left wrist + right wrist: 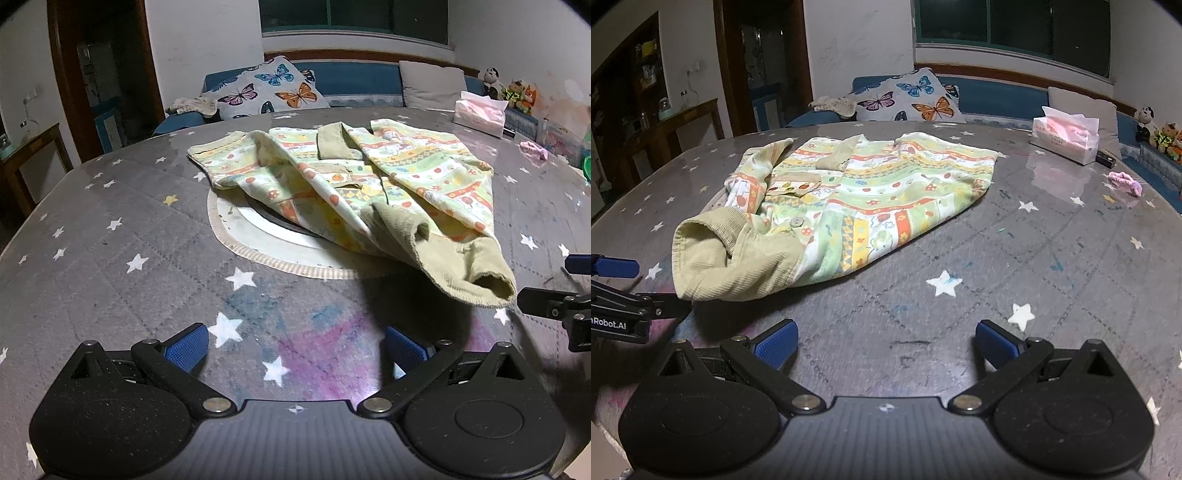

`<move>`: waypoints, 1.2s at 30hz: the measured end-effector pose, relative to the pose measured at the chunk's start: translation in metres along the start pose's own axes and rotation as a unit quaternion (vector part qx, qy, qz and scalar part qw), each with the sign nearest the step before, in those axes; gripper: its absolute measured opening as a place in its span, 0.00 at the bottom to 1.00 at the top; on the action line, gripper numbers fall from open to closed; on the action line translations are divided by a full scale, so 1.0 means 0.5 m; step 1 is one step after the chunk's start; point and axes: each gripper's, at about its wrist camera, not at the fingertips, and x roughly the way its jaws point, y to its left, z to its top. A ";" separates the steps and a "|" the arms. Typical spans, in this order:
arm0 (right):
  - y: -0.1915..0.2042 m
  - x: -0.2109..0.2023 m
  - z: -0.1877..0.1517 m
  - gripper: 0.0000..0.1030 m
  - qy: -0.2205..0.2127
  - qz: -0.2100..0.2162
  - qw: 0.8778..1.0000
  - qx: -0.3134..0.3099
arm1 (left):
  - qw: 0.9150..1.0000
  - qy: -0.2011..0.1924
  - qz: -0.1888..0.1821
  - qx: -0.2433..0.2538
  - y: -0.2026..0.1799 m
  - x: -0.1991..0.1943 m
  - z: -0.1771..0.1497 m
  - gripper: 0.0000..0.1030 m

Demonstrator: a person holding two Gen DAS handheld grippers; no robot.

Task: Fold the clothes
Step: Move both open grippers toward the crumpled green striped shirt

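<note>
So both grippers empty, jaws wide: left gripper (295, 349), right gripper (884, 345), low centre of their frames. Patterned jacket (857, 195) lies rumpled mid-frame on the star tablecloth (1015, 258), olive cuff (713, 258) nearest. Risk: pinching only the cuff would drag the jacket and bunch it. Only container: tissue box (1065, 138), upper right, tissues sticking out.

Indoor artificial light from above, moderately dim, with a dark window (352, 16) behind. The glossy table cover (1052, 177) throws back pale glare near the tissue pack (1065, 134). A soft shadow falls under the patterned jacket (369, 177) at its olive cuff (476, 273). Both fisheye views bend strongly, with black vignetted corners; the centre is sharp, the edges slightly smeared.
</note>
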 end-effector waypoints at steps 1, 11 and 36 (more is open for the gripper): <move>0.001 -0.001 -0.002 1.00 0.000 0.001 1.000 -0.001 | 1.000 0.000 0.000 0.001 -0.001 -0.001 -0.001 1.00; 0.001 -0.007 -0.008 1.00 0.001 0.005 1.000 -0.006 | 1.000 -0.001 0.001 0.011 -0.012 -0.007 -0.002 1.00; 0.003 -0.021 -0.006 1.00 -0.011 0.010 1.000 -0.017 | 1.000 -0.002 0.005 0.023 -0.029 -0.018 -0.006 1.00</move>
